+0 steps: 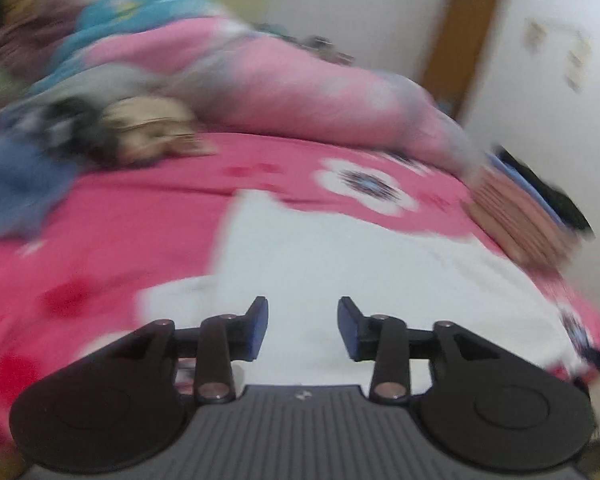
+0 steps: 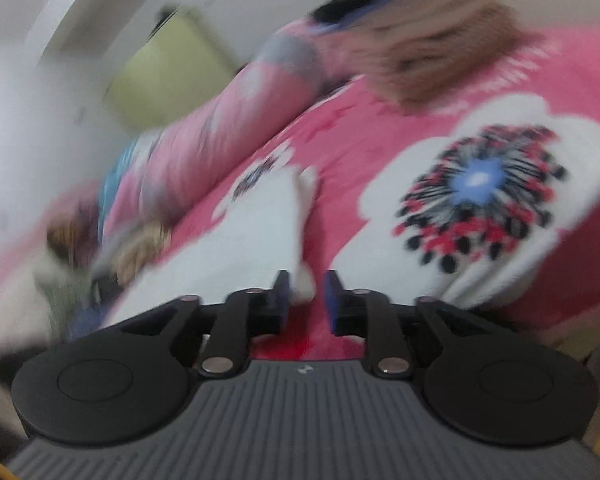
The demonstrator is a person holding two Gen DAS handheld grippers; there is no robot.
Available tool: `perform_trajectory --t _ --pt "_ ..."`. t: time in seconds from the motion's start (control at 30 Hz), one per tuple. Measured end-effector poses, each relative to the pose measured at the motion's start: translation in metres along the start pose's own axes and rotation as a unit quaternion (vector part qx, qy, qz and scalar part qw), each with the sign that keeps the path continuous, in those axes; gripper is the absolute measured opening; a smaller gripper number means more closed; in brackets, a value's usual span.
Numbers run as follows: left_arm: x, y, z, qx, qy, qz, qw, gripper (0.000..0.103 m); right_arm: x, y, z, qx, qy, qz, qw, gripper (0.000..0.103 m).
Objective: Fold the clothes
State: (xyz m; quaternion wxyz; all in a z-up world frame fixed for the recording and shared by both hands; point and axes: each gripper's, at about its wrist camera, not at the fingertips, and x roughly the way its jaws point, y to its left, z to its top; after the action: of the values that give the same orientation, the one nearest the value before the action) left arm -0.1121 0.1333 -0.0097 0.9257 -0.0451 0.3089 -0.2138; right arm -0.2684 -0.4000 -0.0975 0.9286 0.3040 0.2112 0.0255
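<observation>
A white garment [image 1: 340, 264] lies spread flat on the pink flowered bedsheet [image 1: 140, 220]. Just above its near part hangs my left gripper [image 1: 302, 326], open, with only cloth below the gap and nothing between the blue pads. In the right wrist view the same white garment [image 2: 252, 232] stretches away to the left. My right gripper [image 2: 306, 300] stands open at its near edge. A white corner of the cloth shows in the gap next to the left pad, and the pads do not press on it. Both views are blurred.
A rolled pink quilt [image 1: 300, 80] runs along the far side of the bed. Loose blue [image 1: 16, 188] and beige [image 1: 148, 128] clothes lie at the left. A stack of folded clothes [image 1: 516, 216] sits at the right edge, also in the right view as a brownish stack [image 2: 440, 52].
</observation>
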Motion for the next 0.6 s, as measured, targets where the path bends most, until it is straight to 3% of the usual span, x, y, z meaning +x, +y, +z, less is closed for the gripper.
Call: perform_trajectory --t 0.1,0.17,0.23,0.3,0.37,0.47,0.53,0.6 --pt "0.024 -0.058 -0.004 0.097 0.023 -0.03 0.9946 0.047 0.006 0.009 -0.006 -0.053 0.024 0.015 0.998 0.037" --pt "0.039 -0.104 -0.006 0.178 0.03 -0.057 0.982 0.05 0.008 0.004 -0.005 -0.03 0.015 0.034 0.999 0.039" --pt "0.051 -0.152 -0.009 0.251 0.029 -0.093 0.9631 0.055 0.011 -0.005 0.0 0.002 0.004 0.049 0.999 0.039" --pt "0.063 -0.2 -0.012 0.32 0.022 -0.135 0.9377 0.058 0.007 -0.015 0.005 0.037 -0.022 0.068 0.997 0.039" --pt "0.076 -0.249 -0.021 0.39 0.013 -0.159 0.9067 0.058 -0.003 -0.025 0.006 0.071 -0.056 0.083 0.992 0.04" --pt "0.091 -0.314 -0.049 0.502 -0.012 -0.189 0.8441 0.054 -0.017 -0.037 0.002 0.099 -0.093 0.086 0.987 0.041" --pt "0.1 -0.341 -0.073 0.554 -0.014 -0.186 0.8109 0.051 -0.027 -0.043 -0.003 0.111 -0.11 0.087 0.984 0.041" --pt "0.113 -0.357 -0.093 0.593 -0.007 -0.169 0.7872 0.043 -0.034 -0.046 -0.007 0.115 -0.119 0.088 0.982 0.041"
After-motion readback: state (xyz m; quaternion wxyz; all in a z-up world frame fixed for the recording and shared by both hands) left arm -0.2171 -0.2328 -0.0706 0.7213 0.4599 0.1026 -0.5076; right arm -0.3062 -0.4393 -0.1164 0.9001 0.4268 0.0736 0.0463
